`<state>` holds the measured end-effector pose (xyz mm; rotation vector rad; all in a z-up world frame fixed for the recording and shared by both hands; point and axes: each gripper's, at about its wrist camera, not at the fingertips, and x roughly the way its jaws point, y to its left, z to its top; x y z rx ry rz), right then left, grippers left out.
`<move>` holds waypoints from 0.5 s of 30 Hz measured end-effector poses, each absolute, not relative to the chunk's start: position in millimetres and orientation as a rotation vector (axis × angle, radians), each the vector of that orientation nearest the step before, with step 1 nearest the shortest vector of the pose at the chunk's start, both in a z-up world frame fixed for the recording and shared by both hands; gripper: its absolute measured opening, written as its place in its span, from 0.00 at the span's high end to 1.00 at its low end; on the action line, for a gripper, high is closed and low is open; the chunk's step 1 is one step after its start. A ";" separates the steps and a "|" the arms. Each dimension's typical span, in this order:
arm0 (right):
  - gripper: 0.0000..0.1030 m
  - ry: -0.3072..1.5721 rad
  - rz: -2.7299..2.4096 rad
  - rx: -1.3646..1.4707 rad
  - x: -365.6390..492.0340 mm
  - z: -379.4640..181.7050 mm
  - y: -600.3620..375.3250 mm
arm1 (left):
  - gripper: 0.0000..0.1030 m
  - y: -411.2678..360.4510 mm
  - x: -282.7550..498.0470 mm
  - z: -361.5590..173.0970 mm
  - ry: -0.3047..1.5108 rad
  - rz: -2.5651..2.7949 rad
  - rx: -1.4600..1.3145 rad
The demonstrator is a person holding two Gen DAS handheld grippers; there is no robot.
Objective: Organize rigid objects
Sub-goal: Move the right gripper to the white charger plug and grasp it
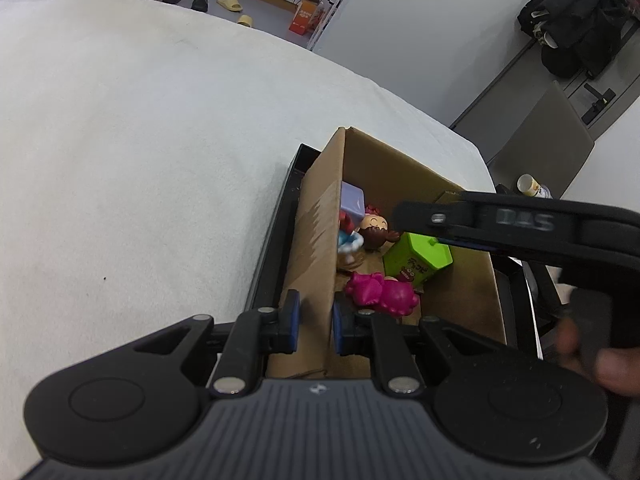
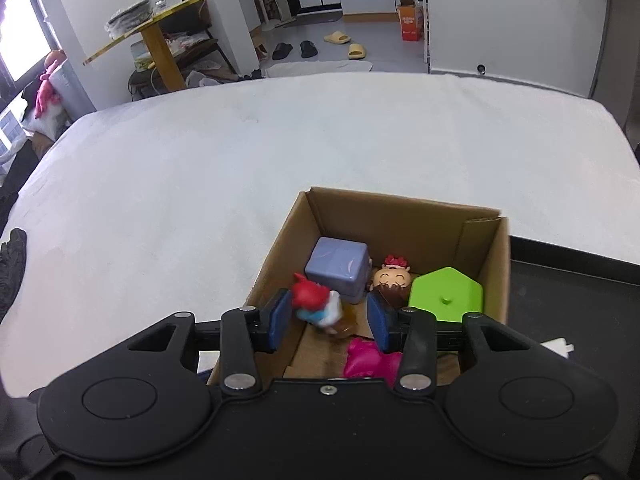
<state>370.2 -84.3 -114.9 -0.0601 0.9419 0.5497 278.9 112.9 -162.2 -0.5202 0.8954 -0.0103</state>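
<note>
Five toys lie inside the cardboard box (image 2: 400,216) that we are filling: a lavender cube (image 2: 337,268) near the far left corner, a brown-haired figurine (image 2: 390,280) beside it, a green hexagonal container (image 2: 446,294) against the right wall, a pink figure (image 2: 370,360) on the near floor, and a red, white and blue figurine (image 2: 316,306) close to the left wall. That last one looks blurred in the right wrist view, sitting between our right gripper (image 2: 330,320) pads with gaps on both sides; the jaws are spread and touch nothing. Our left gripper (image 1: 316,322) straddles the box's left wall, one blue pad (image 1: 294,320) outside and one inside, pinching the cardboard between them. In the left wrist view the right gripper hangs over the box's open top, above the green container. The box stands on a black tray (image 1: 280,216), which rests at the edge of a white cloth-covered table (image 2: 240,160). Beyond the table we see slippers (image 2: 336,38) on the floor and an orange carton (image 2: 410,24).
</note>
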 end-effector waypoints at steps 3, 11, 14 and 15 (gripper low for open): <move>0.44 0.907 0.545 -0.064 362.2 -103.0 -95.0 | 0.85 111.6 277.8 -162.2 0.893 -0.008 -0.517; 0.31 0.873 0.497 -0.044 345.2 -84.1 -130.4 | 0.85 109.0 276.8 -161.6 0.888 -0.007 -0.504; 0.25 0.861 0.461 -0.045 342.2 -81.6 -143.9 | 0.85 108.7 276.8 -161.0 0.887 -0.007 -0.501; 0.25 0.863 0.449 -0.045 341.8 -81.6 -148.8 | 0.85 108.5 276.9 -160.7 0.887 -0.006 -0.498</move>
